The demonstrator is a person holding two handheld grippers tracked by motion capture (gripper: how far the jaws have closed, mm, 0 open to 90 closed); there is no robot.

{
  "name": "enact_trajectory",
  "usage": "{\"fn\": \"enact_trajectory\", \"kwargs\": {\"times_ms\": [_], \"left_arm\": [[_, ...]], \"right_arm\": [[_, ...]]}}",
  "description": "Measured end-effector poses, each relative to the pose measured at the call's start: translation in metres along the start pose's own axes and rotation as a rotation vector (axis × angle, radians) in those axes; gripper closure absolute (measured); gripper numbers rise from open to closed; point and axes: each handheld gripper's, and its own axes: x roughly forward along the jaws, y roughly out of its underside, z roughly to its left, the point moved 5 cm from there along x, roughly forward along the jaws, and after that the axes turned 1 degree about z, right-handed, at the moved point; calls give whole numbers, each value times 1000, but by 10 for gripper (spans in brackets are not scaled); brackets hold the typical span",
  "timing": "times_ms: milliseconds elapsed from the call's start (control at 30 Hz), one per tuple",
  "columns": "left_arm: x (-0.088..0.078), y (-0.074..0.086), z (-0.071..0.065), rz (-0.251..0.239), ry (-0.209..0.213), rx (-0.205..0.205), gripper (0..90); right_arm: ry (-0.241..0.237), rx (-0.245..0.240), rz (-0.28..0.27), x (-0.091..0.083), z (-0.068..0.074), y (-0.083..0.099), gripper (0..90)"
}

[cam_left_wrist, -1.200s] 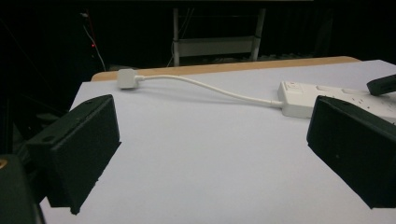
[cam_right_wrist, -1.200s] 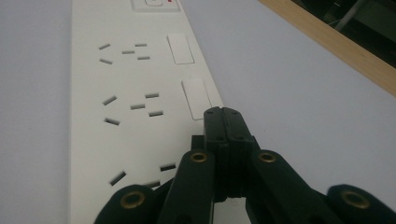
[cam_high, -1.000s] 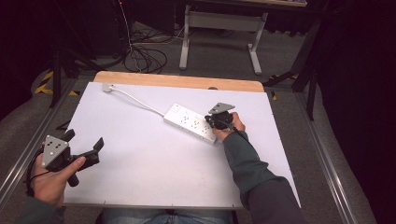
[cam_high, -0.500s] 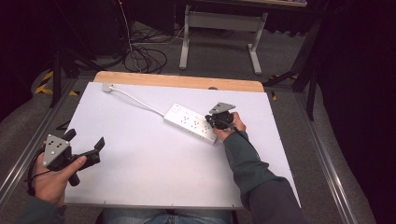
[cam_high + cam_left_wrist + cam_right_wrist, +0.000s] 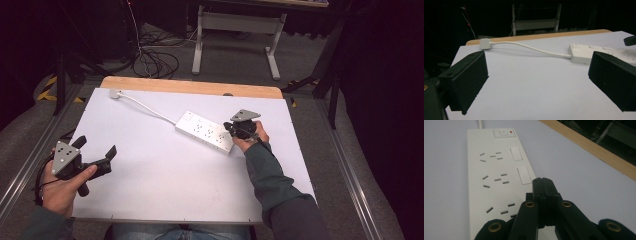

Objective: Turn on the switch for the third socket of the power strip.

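One power strip [image 5: 205, 131] mid-frame, near end cut off behind right gripper [image 5: 543, 182], jaws pressed together, empty. Left gripper [image 5: 95, 153] lower left, jaws wide, empty.

No readable text, label, brand or number on power strip [image 5: 499, 177].

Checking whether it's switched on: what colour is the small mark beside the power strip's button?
Red, a small mark right of the button on the white power strip; clearest in the right gripper view.
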Motion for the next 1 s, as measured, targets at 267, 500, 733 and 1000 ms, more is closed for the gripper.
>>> {"fn": "enact_trajectory", "kwargs": {"times_ms": [267, 500, 733, 1000], "left_arm": [[4, -1, -2, 1, 10, 2, 30], [5, -1, -2, 2, 14, 0, 30], [7, -2, -3, 6, 18, -2, 30], [9, -2, -5, 3, 24, 2, 29]], "right_arm": [[1, 12, -14, -8, -1, 2, 900], [-7, 27, -37, -18, -1, 2, 900], [-19, 41, -66, -29, 1, 3, 900], [-16, 45, -88, -40, 0, 3, 900]]}}
